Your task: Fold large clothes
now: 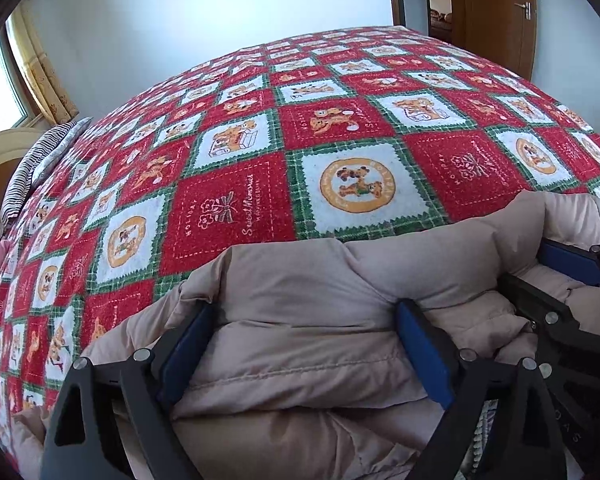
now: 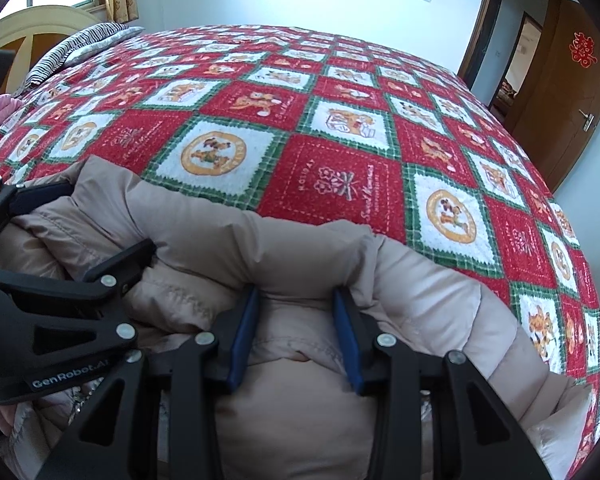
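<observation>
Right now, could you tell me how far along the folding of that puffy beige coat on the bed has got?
Early to midway, I would judge. Done: the beige coat lies on the red patchwork bedspread with its far edge rolled into a thick fold. In hand: the left gripper and right gripper each straddle padded fabric at that fold, side by side. Left: the bundle is bulky and uneven, so flattening and further folds seem to remain.

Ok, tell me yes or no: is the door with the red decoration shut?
No, in the right wrist view the wooden door with the red decoration stands swung open, and another room shows through the doorway beside it.
</observation>
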Demonstrator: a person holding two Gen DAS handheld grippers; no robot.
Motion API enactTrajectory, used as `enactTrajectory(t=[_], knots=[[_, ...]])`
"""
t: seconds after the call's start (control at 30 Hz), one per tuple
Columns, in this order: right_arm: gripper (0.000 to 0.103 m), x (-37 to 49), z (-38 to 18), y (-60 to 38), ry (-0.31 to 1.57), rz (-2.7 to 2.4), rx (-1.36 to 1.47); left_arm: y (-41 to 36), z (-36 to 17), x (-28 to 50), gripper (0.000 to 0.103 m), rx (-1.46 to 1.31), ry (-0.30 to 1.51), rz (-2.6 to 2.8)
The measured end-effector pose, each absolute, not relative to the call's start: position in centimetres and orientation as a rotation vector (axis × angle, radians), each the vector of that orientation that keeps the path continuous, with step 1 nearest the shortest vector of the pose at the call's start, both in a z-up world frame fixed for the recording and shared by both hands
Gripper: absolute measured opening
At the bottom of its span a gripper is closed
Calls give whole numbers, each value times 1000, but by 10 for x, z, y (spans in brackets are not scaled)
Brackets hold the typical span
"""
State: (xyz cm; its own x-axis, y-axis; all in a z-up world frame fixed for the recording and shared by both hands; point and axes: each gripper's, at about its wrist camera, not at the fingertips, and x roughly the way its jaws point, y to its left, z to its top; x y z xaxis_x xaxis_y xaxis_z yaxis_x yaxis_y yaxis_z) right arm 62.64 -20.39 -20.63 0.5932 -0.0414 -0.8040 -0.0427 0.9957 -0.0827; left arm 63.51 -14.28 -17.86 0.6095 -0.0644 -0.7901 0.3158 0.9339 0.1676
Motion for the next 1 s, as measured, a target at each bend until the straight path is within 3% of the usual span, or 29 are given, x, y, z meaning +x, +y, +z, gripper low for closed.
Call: enactTrajectory(t=[0.17,0.23,0.3,0.47,0.77,1.0], knots=[[45,623,-193,-205,957,25,-127,-107,-120,606,92,238,798,-231],[67,608,-178,-214,916,33,-84,-83,-99,582,92,231,761,-242],[78,585,-161,-222,859,35,-63,-58,-85,554,92,258,729,-223],[80,511,-155,-244,891,42,-1,1,-85,465,92,309,702,-197],[80,355,-184,-283,948,-76,23,70,-161,318,92,343,842,-145],[80,268,-192,-291,951,-99,126,90,-168,261,92,217,833,-144]])
